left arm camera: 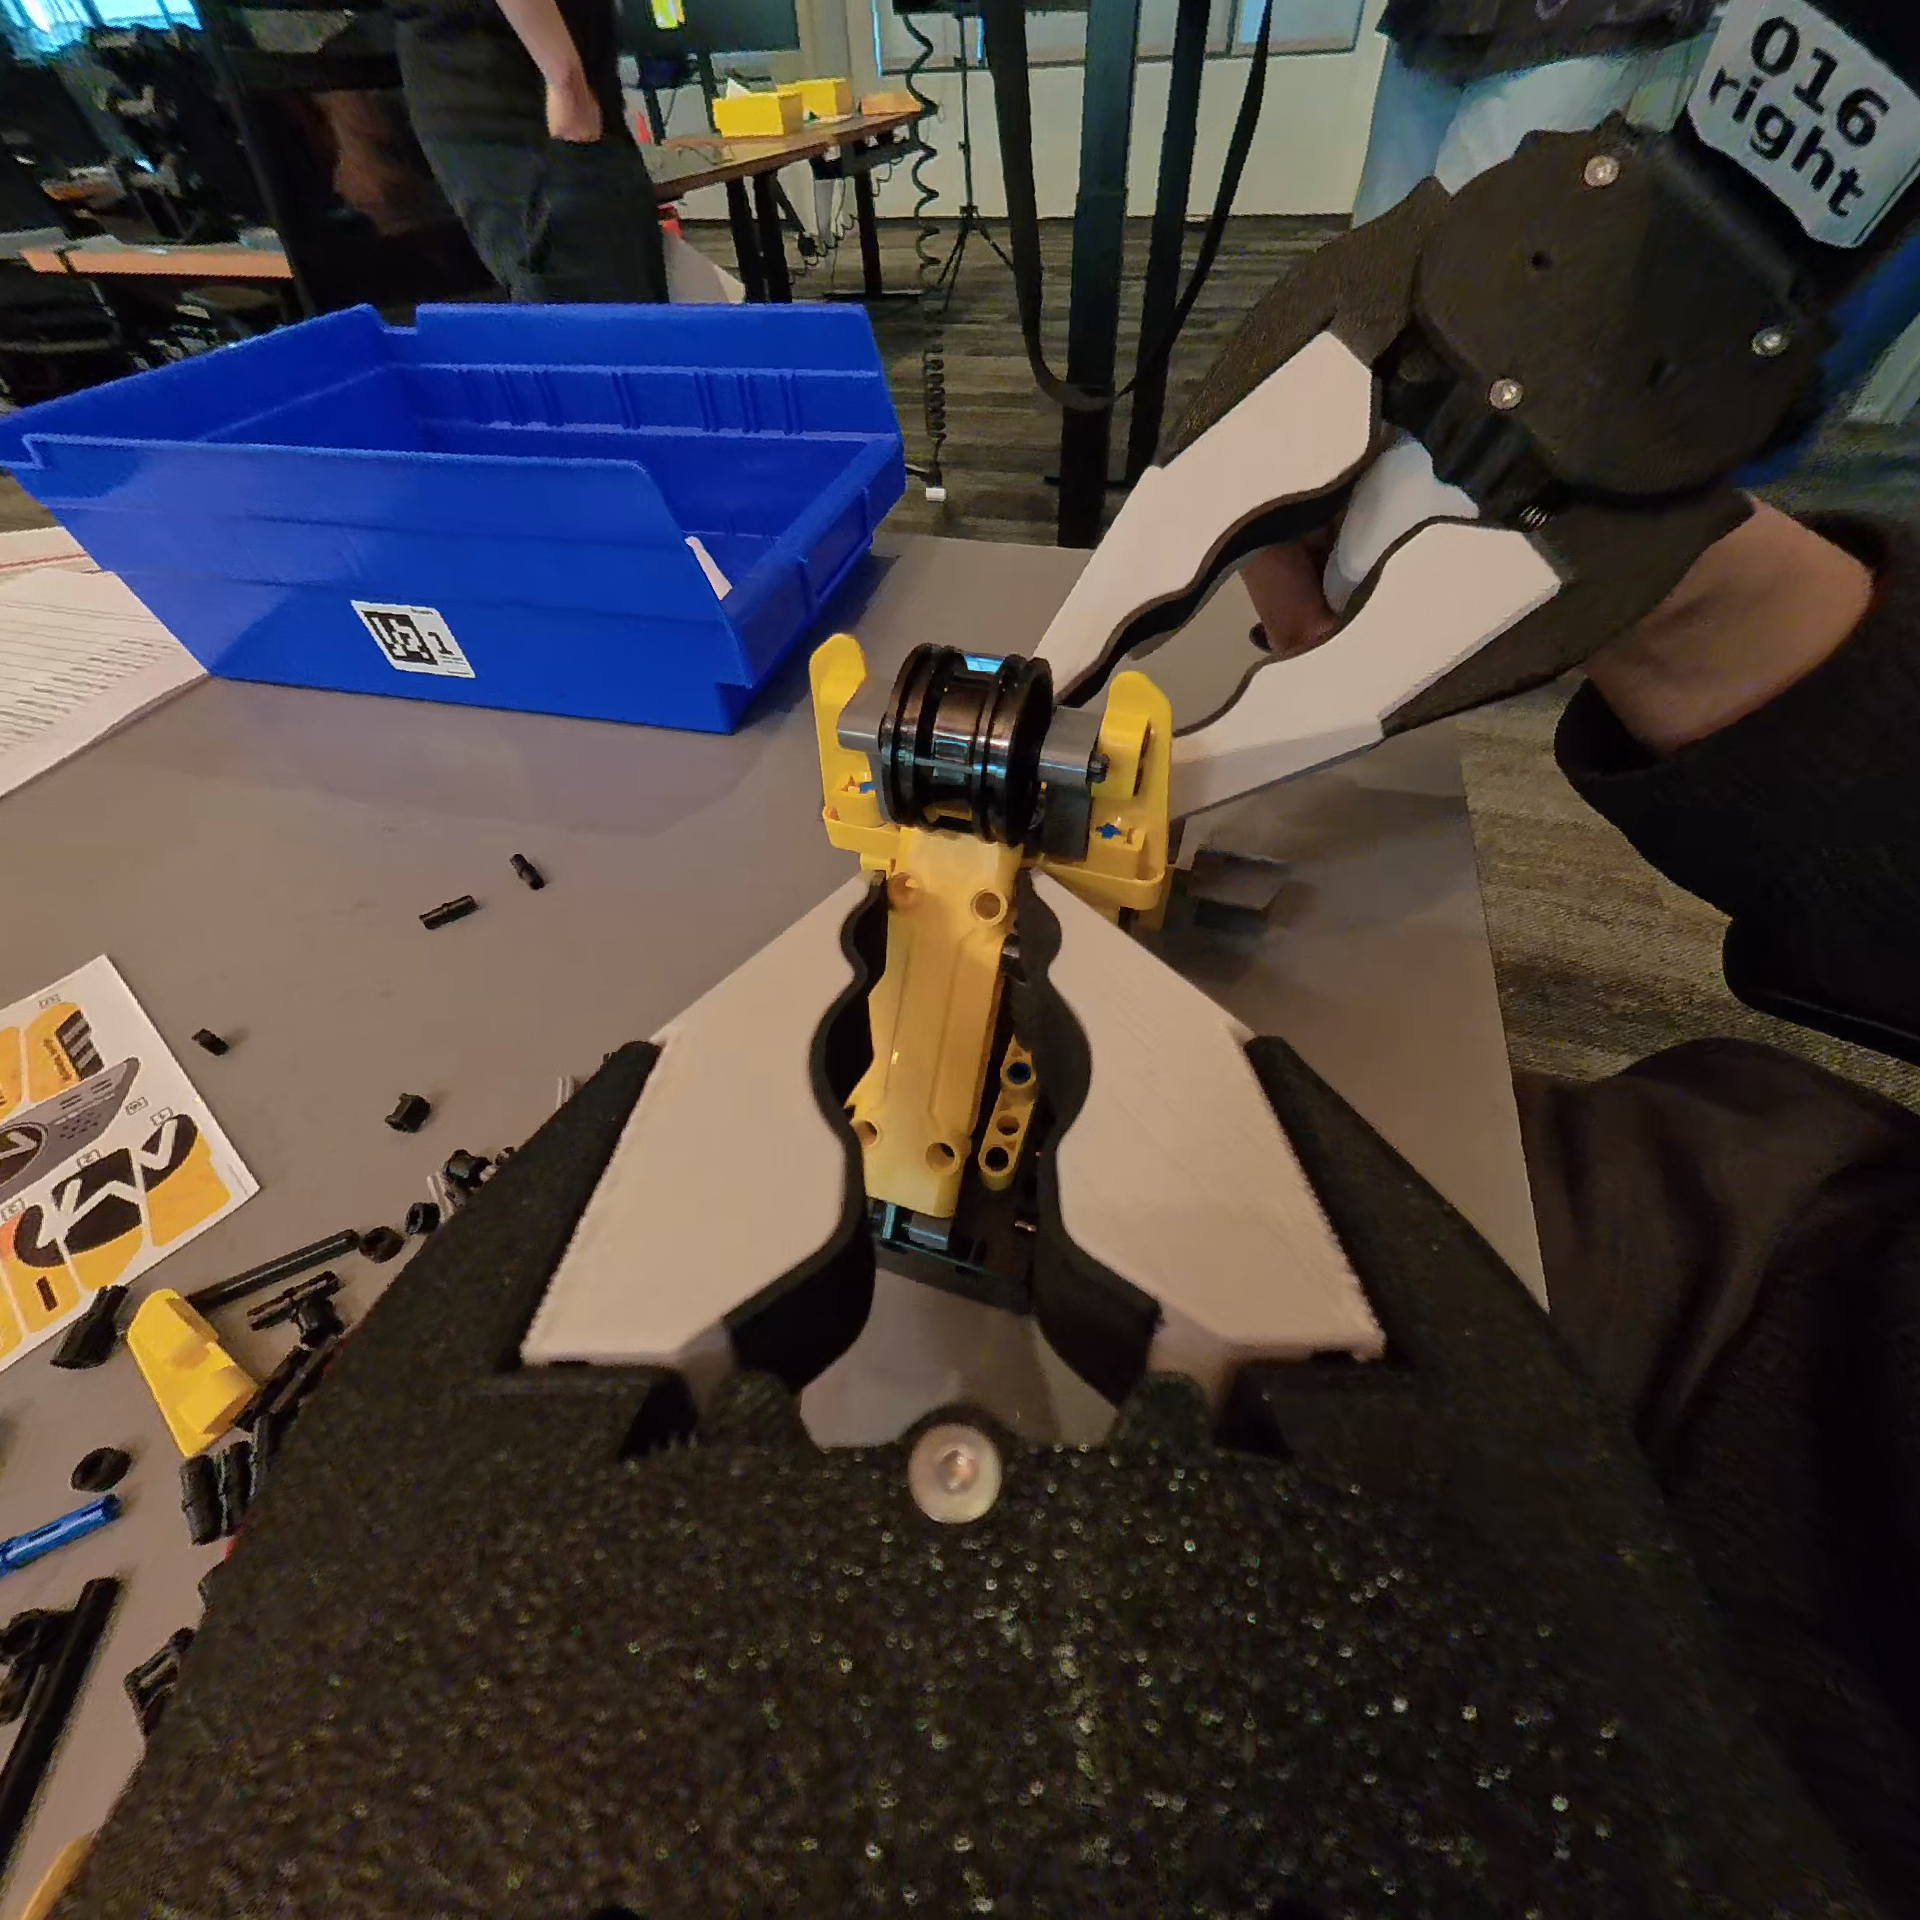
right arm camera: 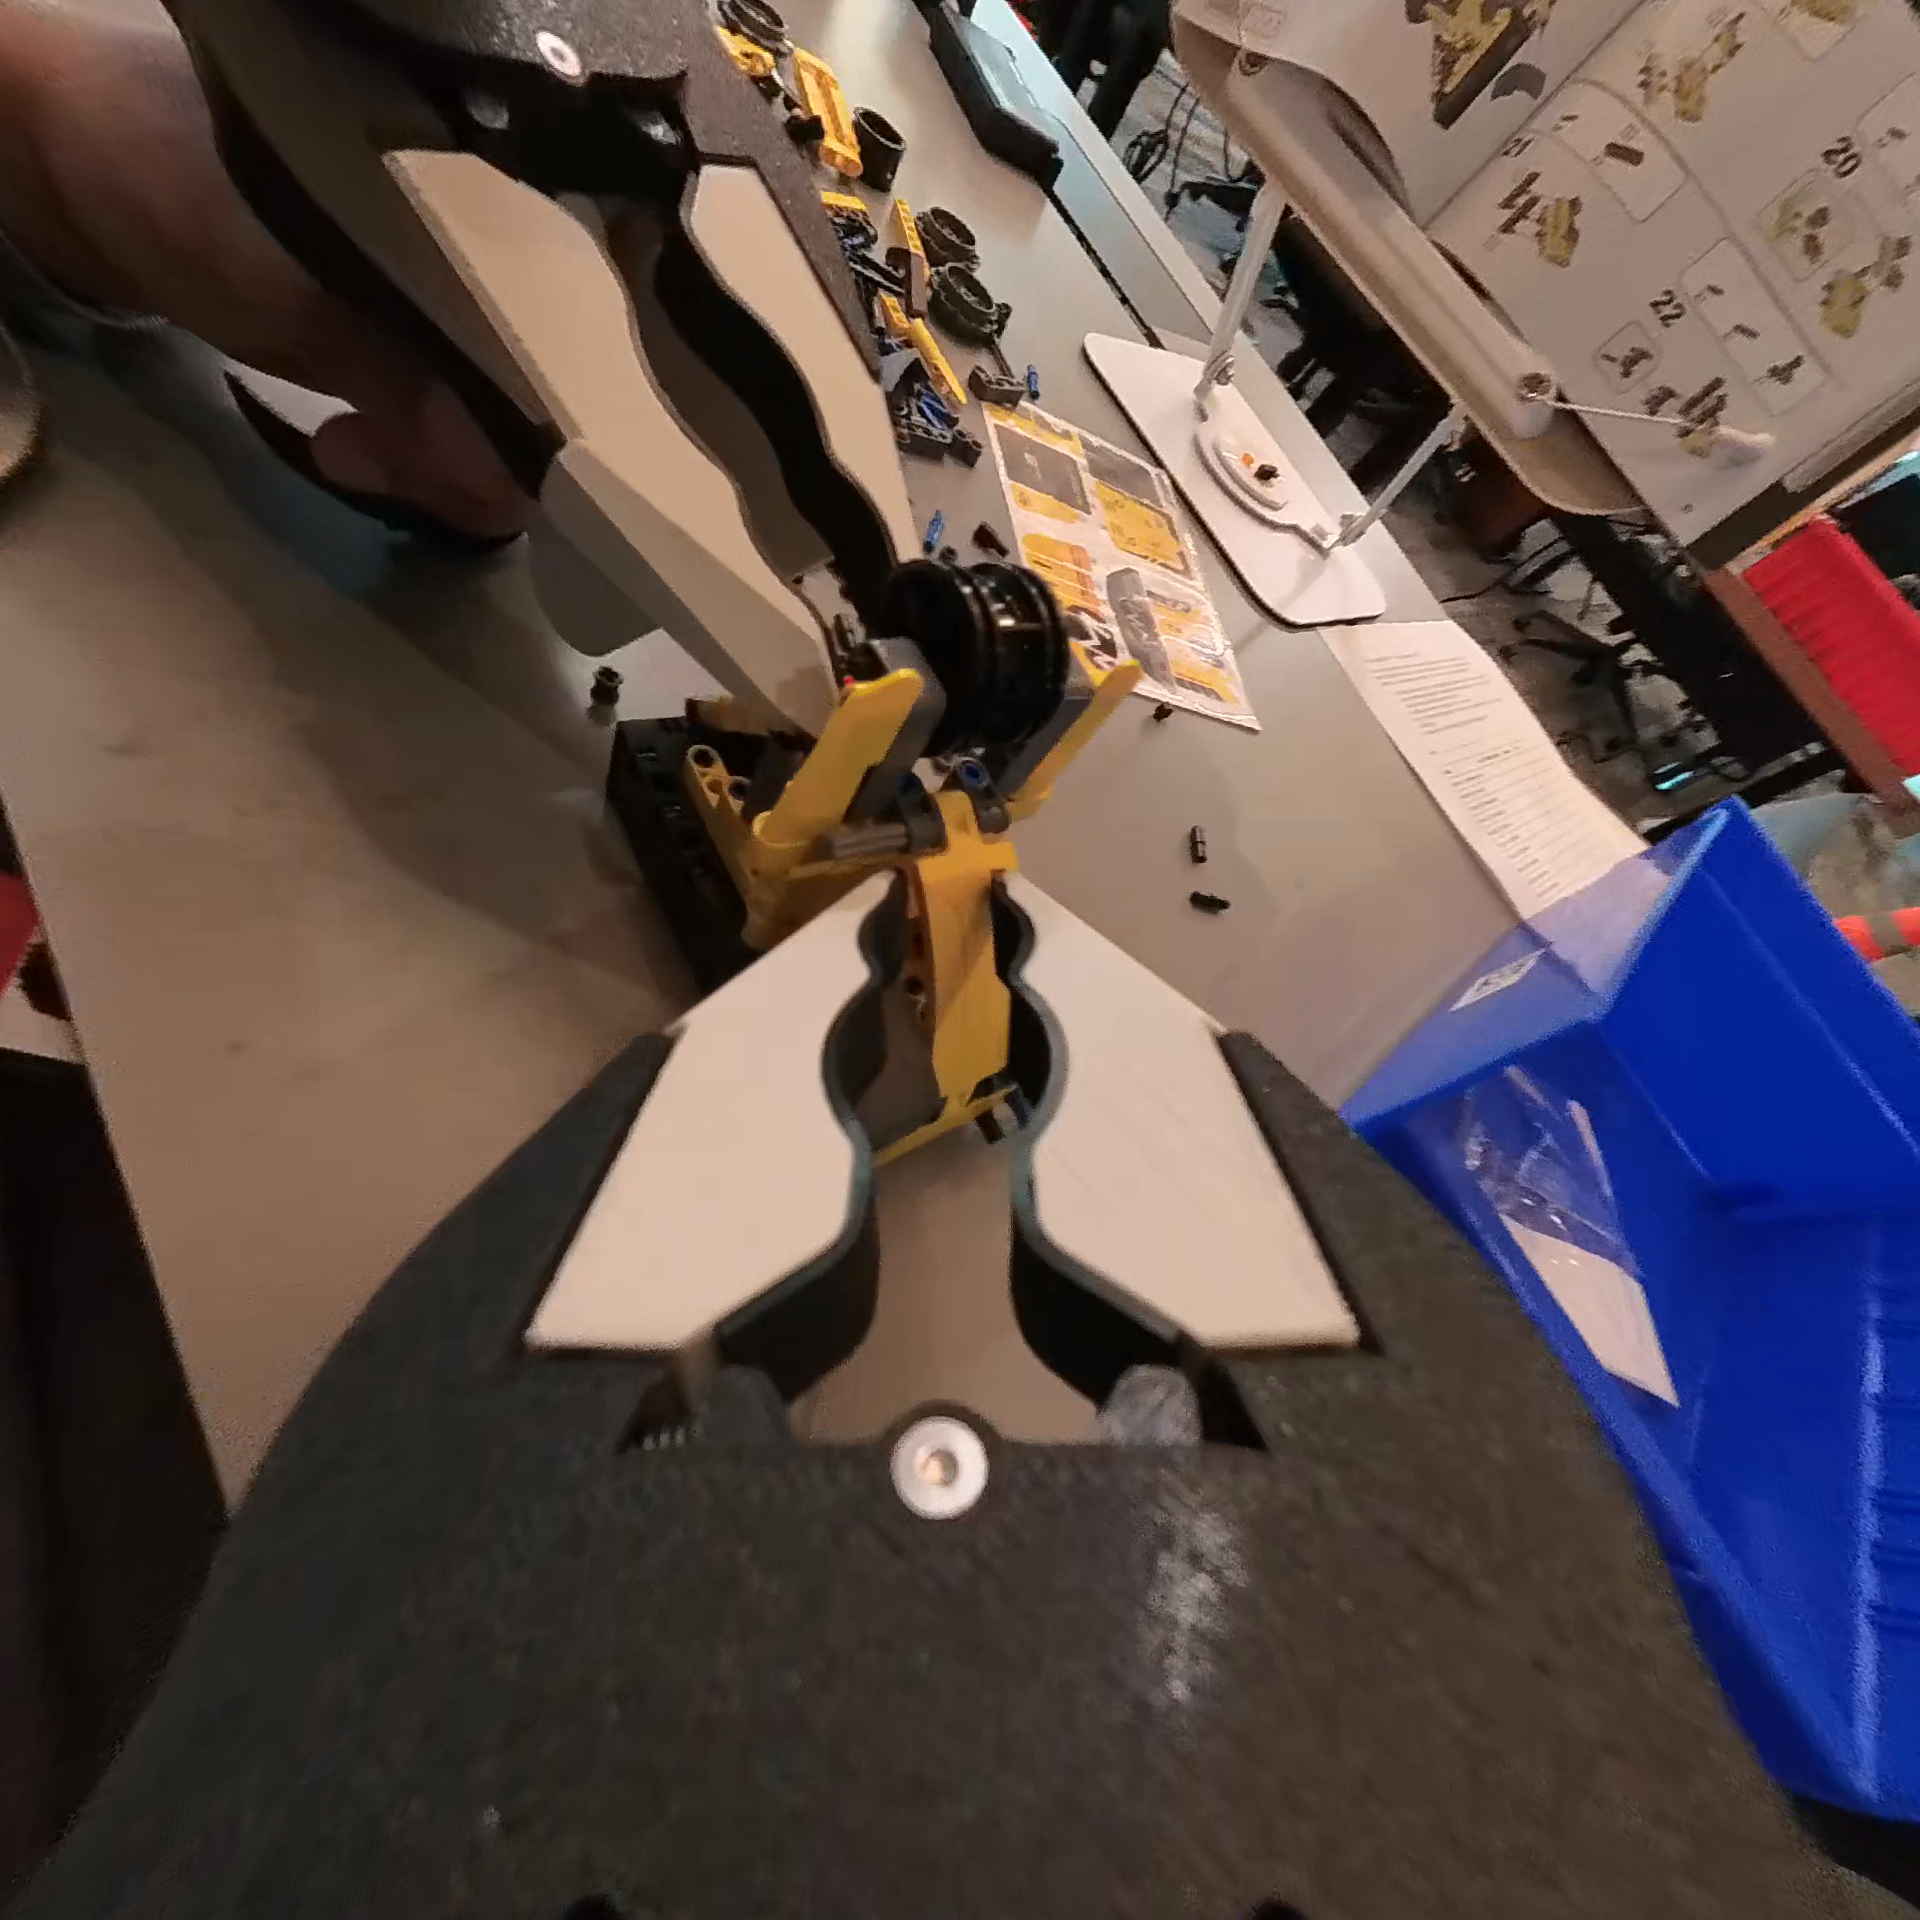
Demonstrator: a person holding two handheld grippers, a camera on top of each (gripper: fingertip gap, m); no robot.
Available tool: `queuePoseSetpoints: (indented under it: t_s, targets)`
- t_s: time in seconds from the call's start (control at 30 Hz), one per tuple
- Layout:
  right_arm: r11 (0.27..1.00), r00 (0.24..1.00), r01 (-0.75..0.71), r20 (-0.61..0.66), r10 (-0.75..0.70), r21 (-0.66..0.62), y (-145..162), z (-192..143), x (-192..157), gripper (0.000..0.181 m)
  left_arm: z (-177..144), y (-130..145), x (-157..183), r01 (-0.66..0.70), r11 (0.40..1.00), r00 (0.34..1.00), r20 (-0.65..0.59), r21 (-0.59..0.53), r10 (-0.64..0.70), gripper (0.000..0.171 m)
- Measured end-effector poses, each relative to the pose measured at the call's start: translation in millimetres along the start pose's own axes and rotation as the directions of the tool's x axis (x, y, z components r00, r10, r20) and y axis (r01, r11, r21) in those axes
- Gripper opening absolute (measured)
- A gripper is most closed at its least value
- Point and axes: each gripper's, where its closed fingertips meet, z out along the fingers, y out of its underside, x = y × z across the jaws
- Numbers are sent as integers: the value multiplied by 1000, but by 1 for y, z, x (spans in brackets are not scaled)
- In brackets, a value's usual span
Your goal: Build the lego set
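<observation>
A yellow brick-built assembly point(left arm camera: 935, 1029) with a black wheel rim point(left arm camera: 961, 743) at its far end is held above the grey table point(left arm camera: 364, 831). My left gripper point(left arm camera: 945, 904) is shut on its long yellow panel. My right gripper point(left arm camera: 1117, 743) comes in from the upper right, its tips at the yellow fork beside the rim. In the right wrist view my right gripper point(right arm camera: 945, 914) is shut on a yellow part of the assembly point(right arm camera: 966, 997), with the rim point(right arm camera: 977, 665) beyond. My left gripper point(right arm camera: 831, 613) reaches down to the assembly from the upper left.
A blue bin point(left arm camera: 447, 520) stands at the back left of the table; it also shows in the right wrist view point(right arm camera: 1662, 1247). A sticker sheet point(left arm camera: 94, 1143) and loose black and yellow parts point(left arm camera: 187, 1351) lie at the left. An instruction booklet point(right arm camera: 1662, 208) hangs on a white stand point(right arm camera: 1226, 488). My two grippers' fingertips are within a few centimetres of each other.
</observation>
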Motion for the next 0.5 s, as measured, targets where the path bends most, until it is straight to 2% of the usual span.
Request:
queuePoseSetpoints:
  t_s: [0.5]
  targets:
    - [1000, 999, -17, -34, 17, -5, 1, -10, 10, 9, -4, 1, -3, 25, 1000, 1000, -3, 0, -25, 23]
